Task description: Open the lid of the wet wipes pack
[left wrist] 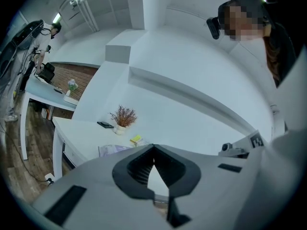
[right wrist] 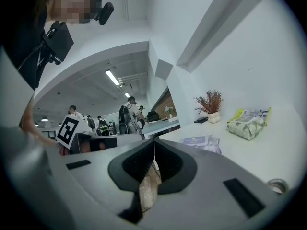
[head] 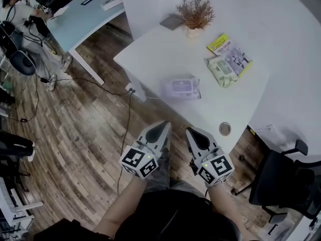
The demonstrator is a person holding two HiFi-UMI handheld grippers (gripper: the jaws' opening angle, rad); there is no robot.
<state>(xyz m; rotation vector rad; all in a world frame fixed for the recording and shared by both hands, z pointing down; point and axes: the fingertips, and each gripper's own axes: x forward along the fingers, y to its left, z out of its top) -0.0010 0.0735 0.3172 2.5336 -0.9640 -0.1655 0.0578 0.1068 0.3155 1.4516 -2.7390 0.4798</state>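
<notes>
Left gripper (head: 162, 126) and right gripper (head: 192, 132): side by side over the wood floor (head: 90, 129), just short of the desk's (head: 150, 54) near edge. Both claws closed tip to tip, nothing between them. Wet wipes pack (head: 181, 88): flat on the desk close to that near edge, ahead of both grippers, untouched. Green packet (head: 220, 70) beyond it, toward the right edge. Potted dried plant (head: 195, 14) by the far edge.

Left gripper (head: 161, 128), right gripper (head: 193, 133): jaws together
</notes>
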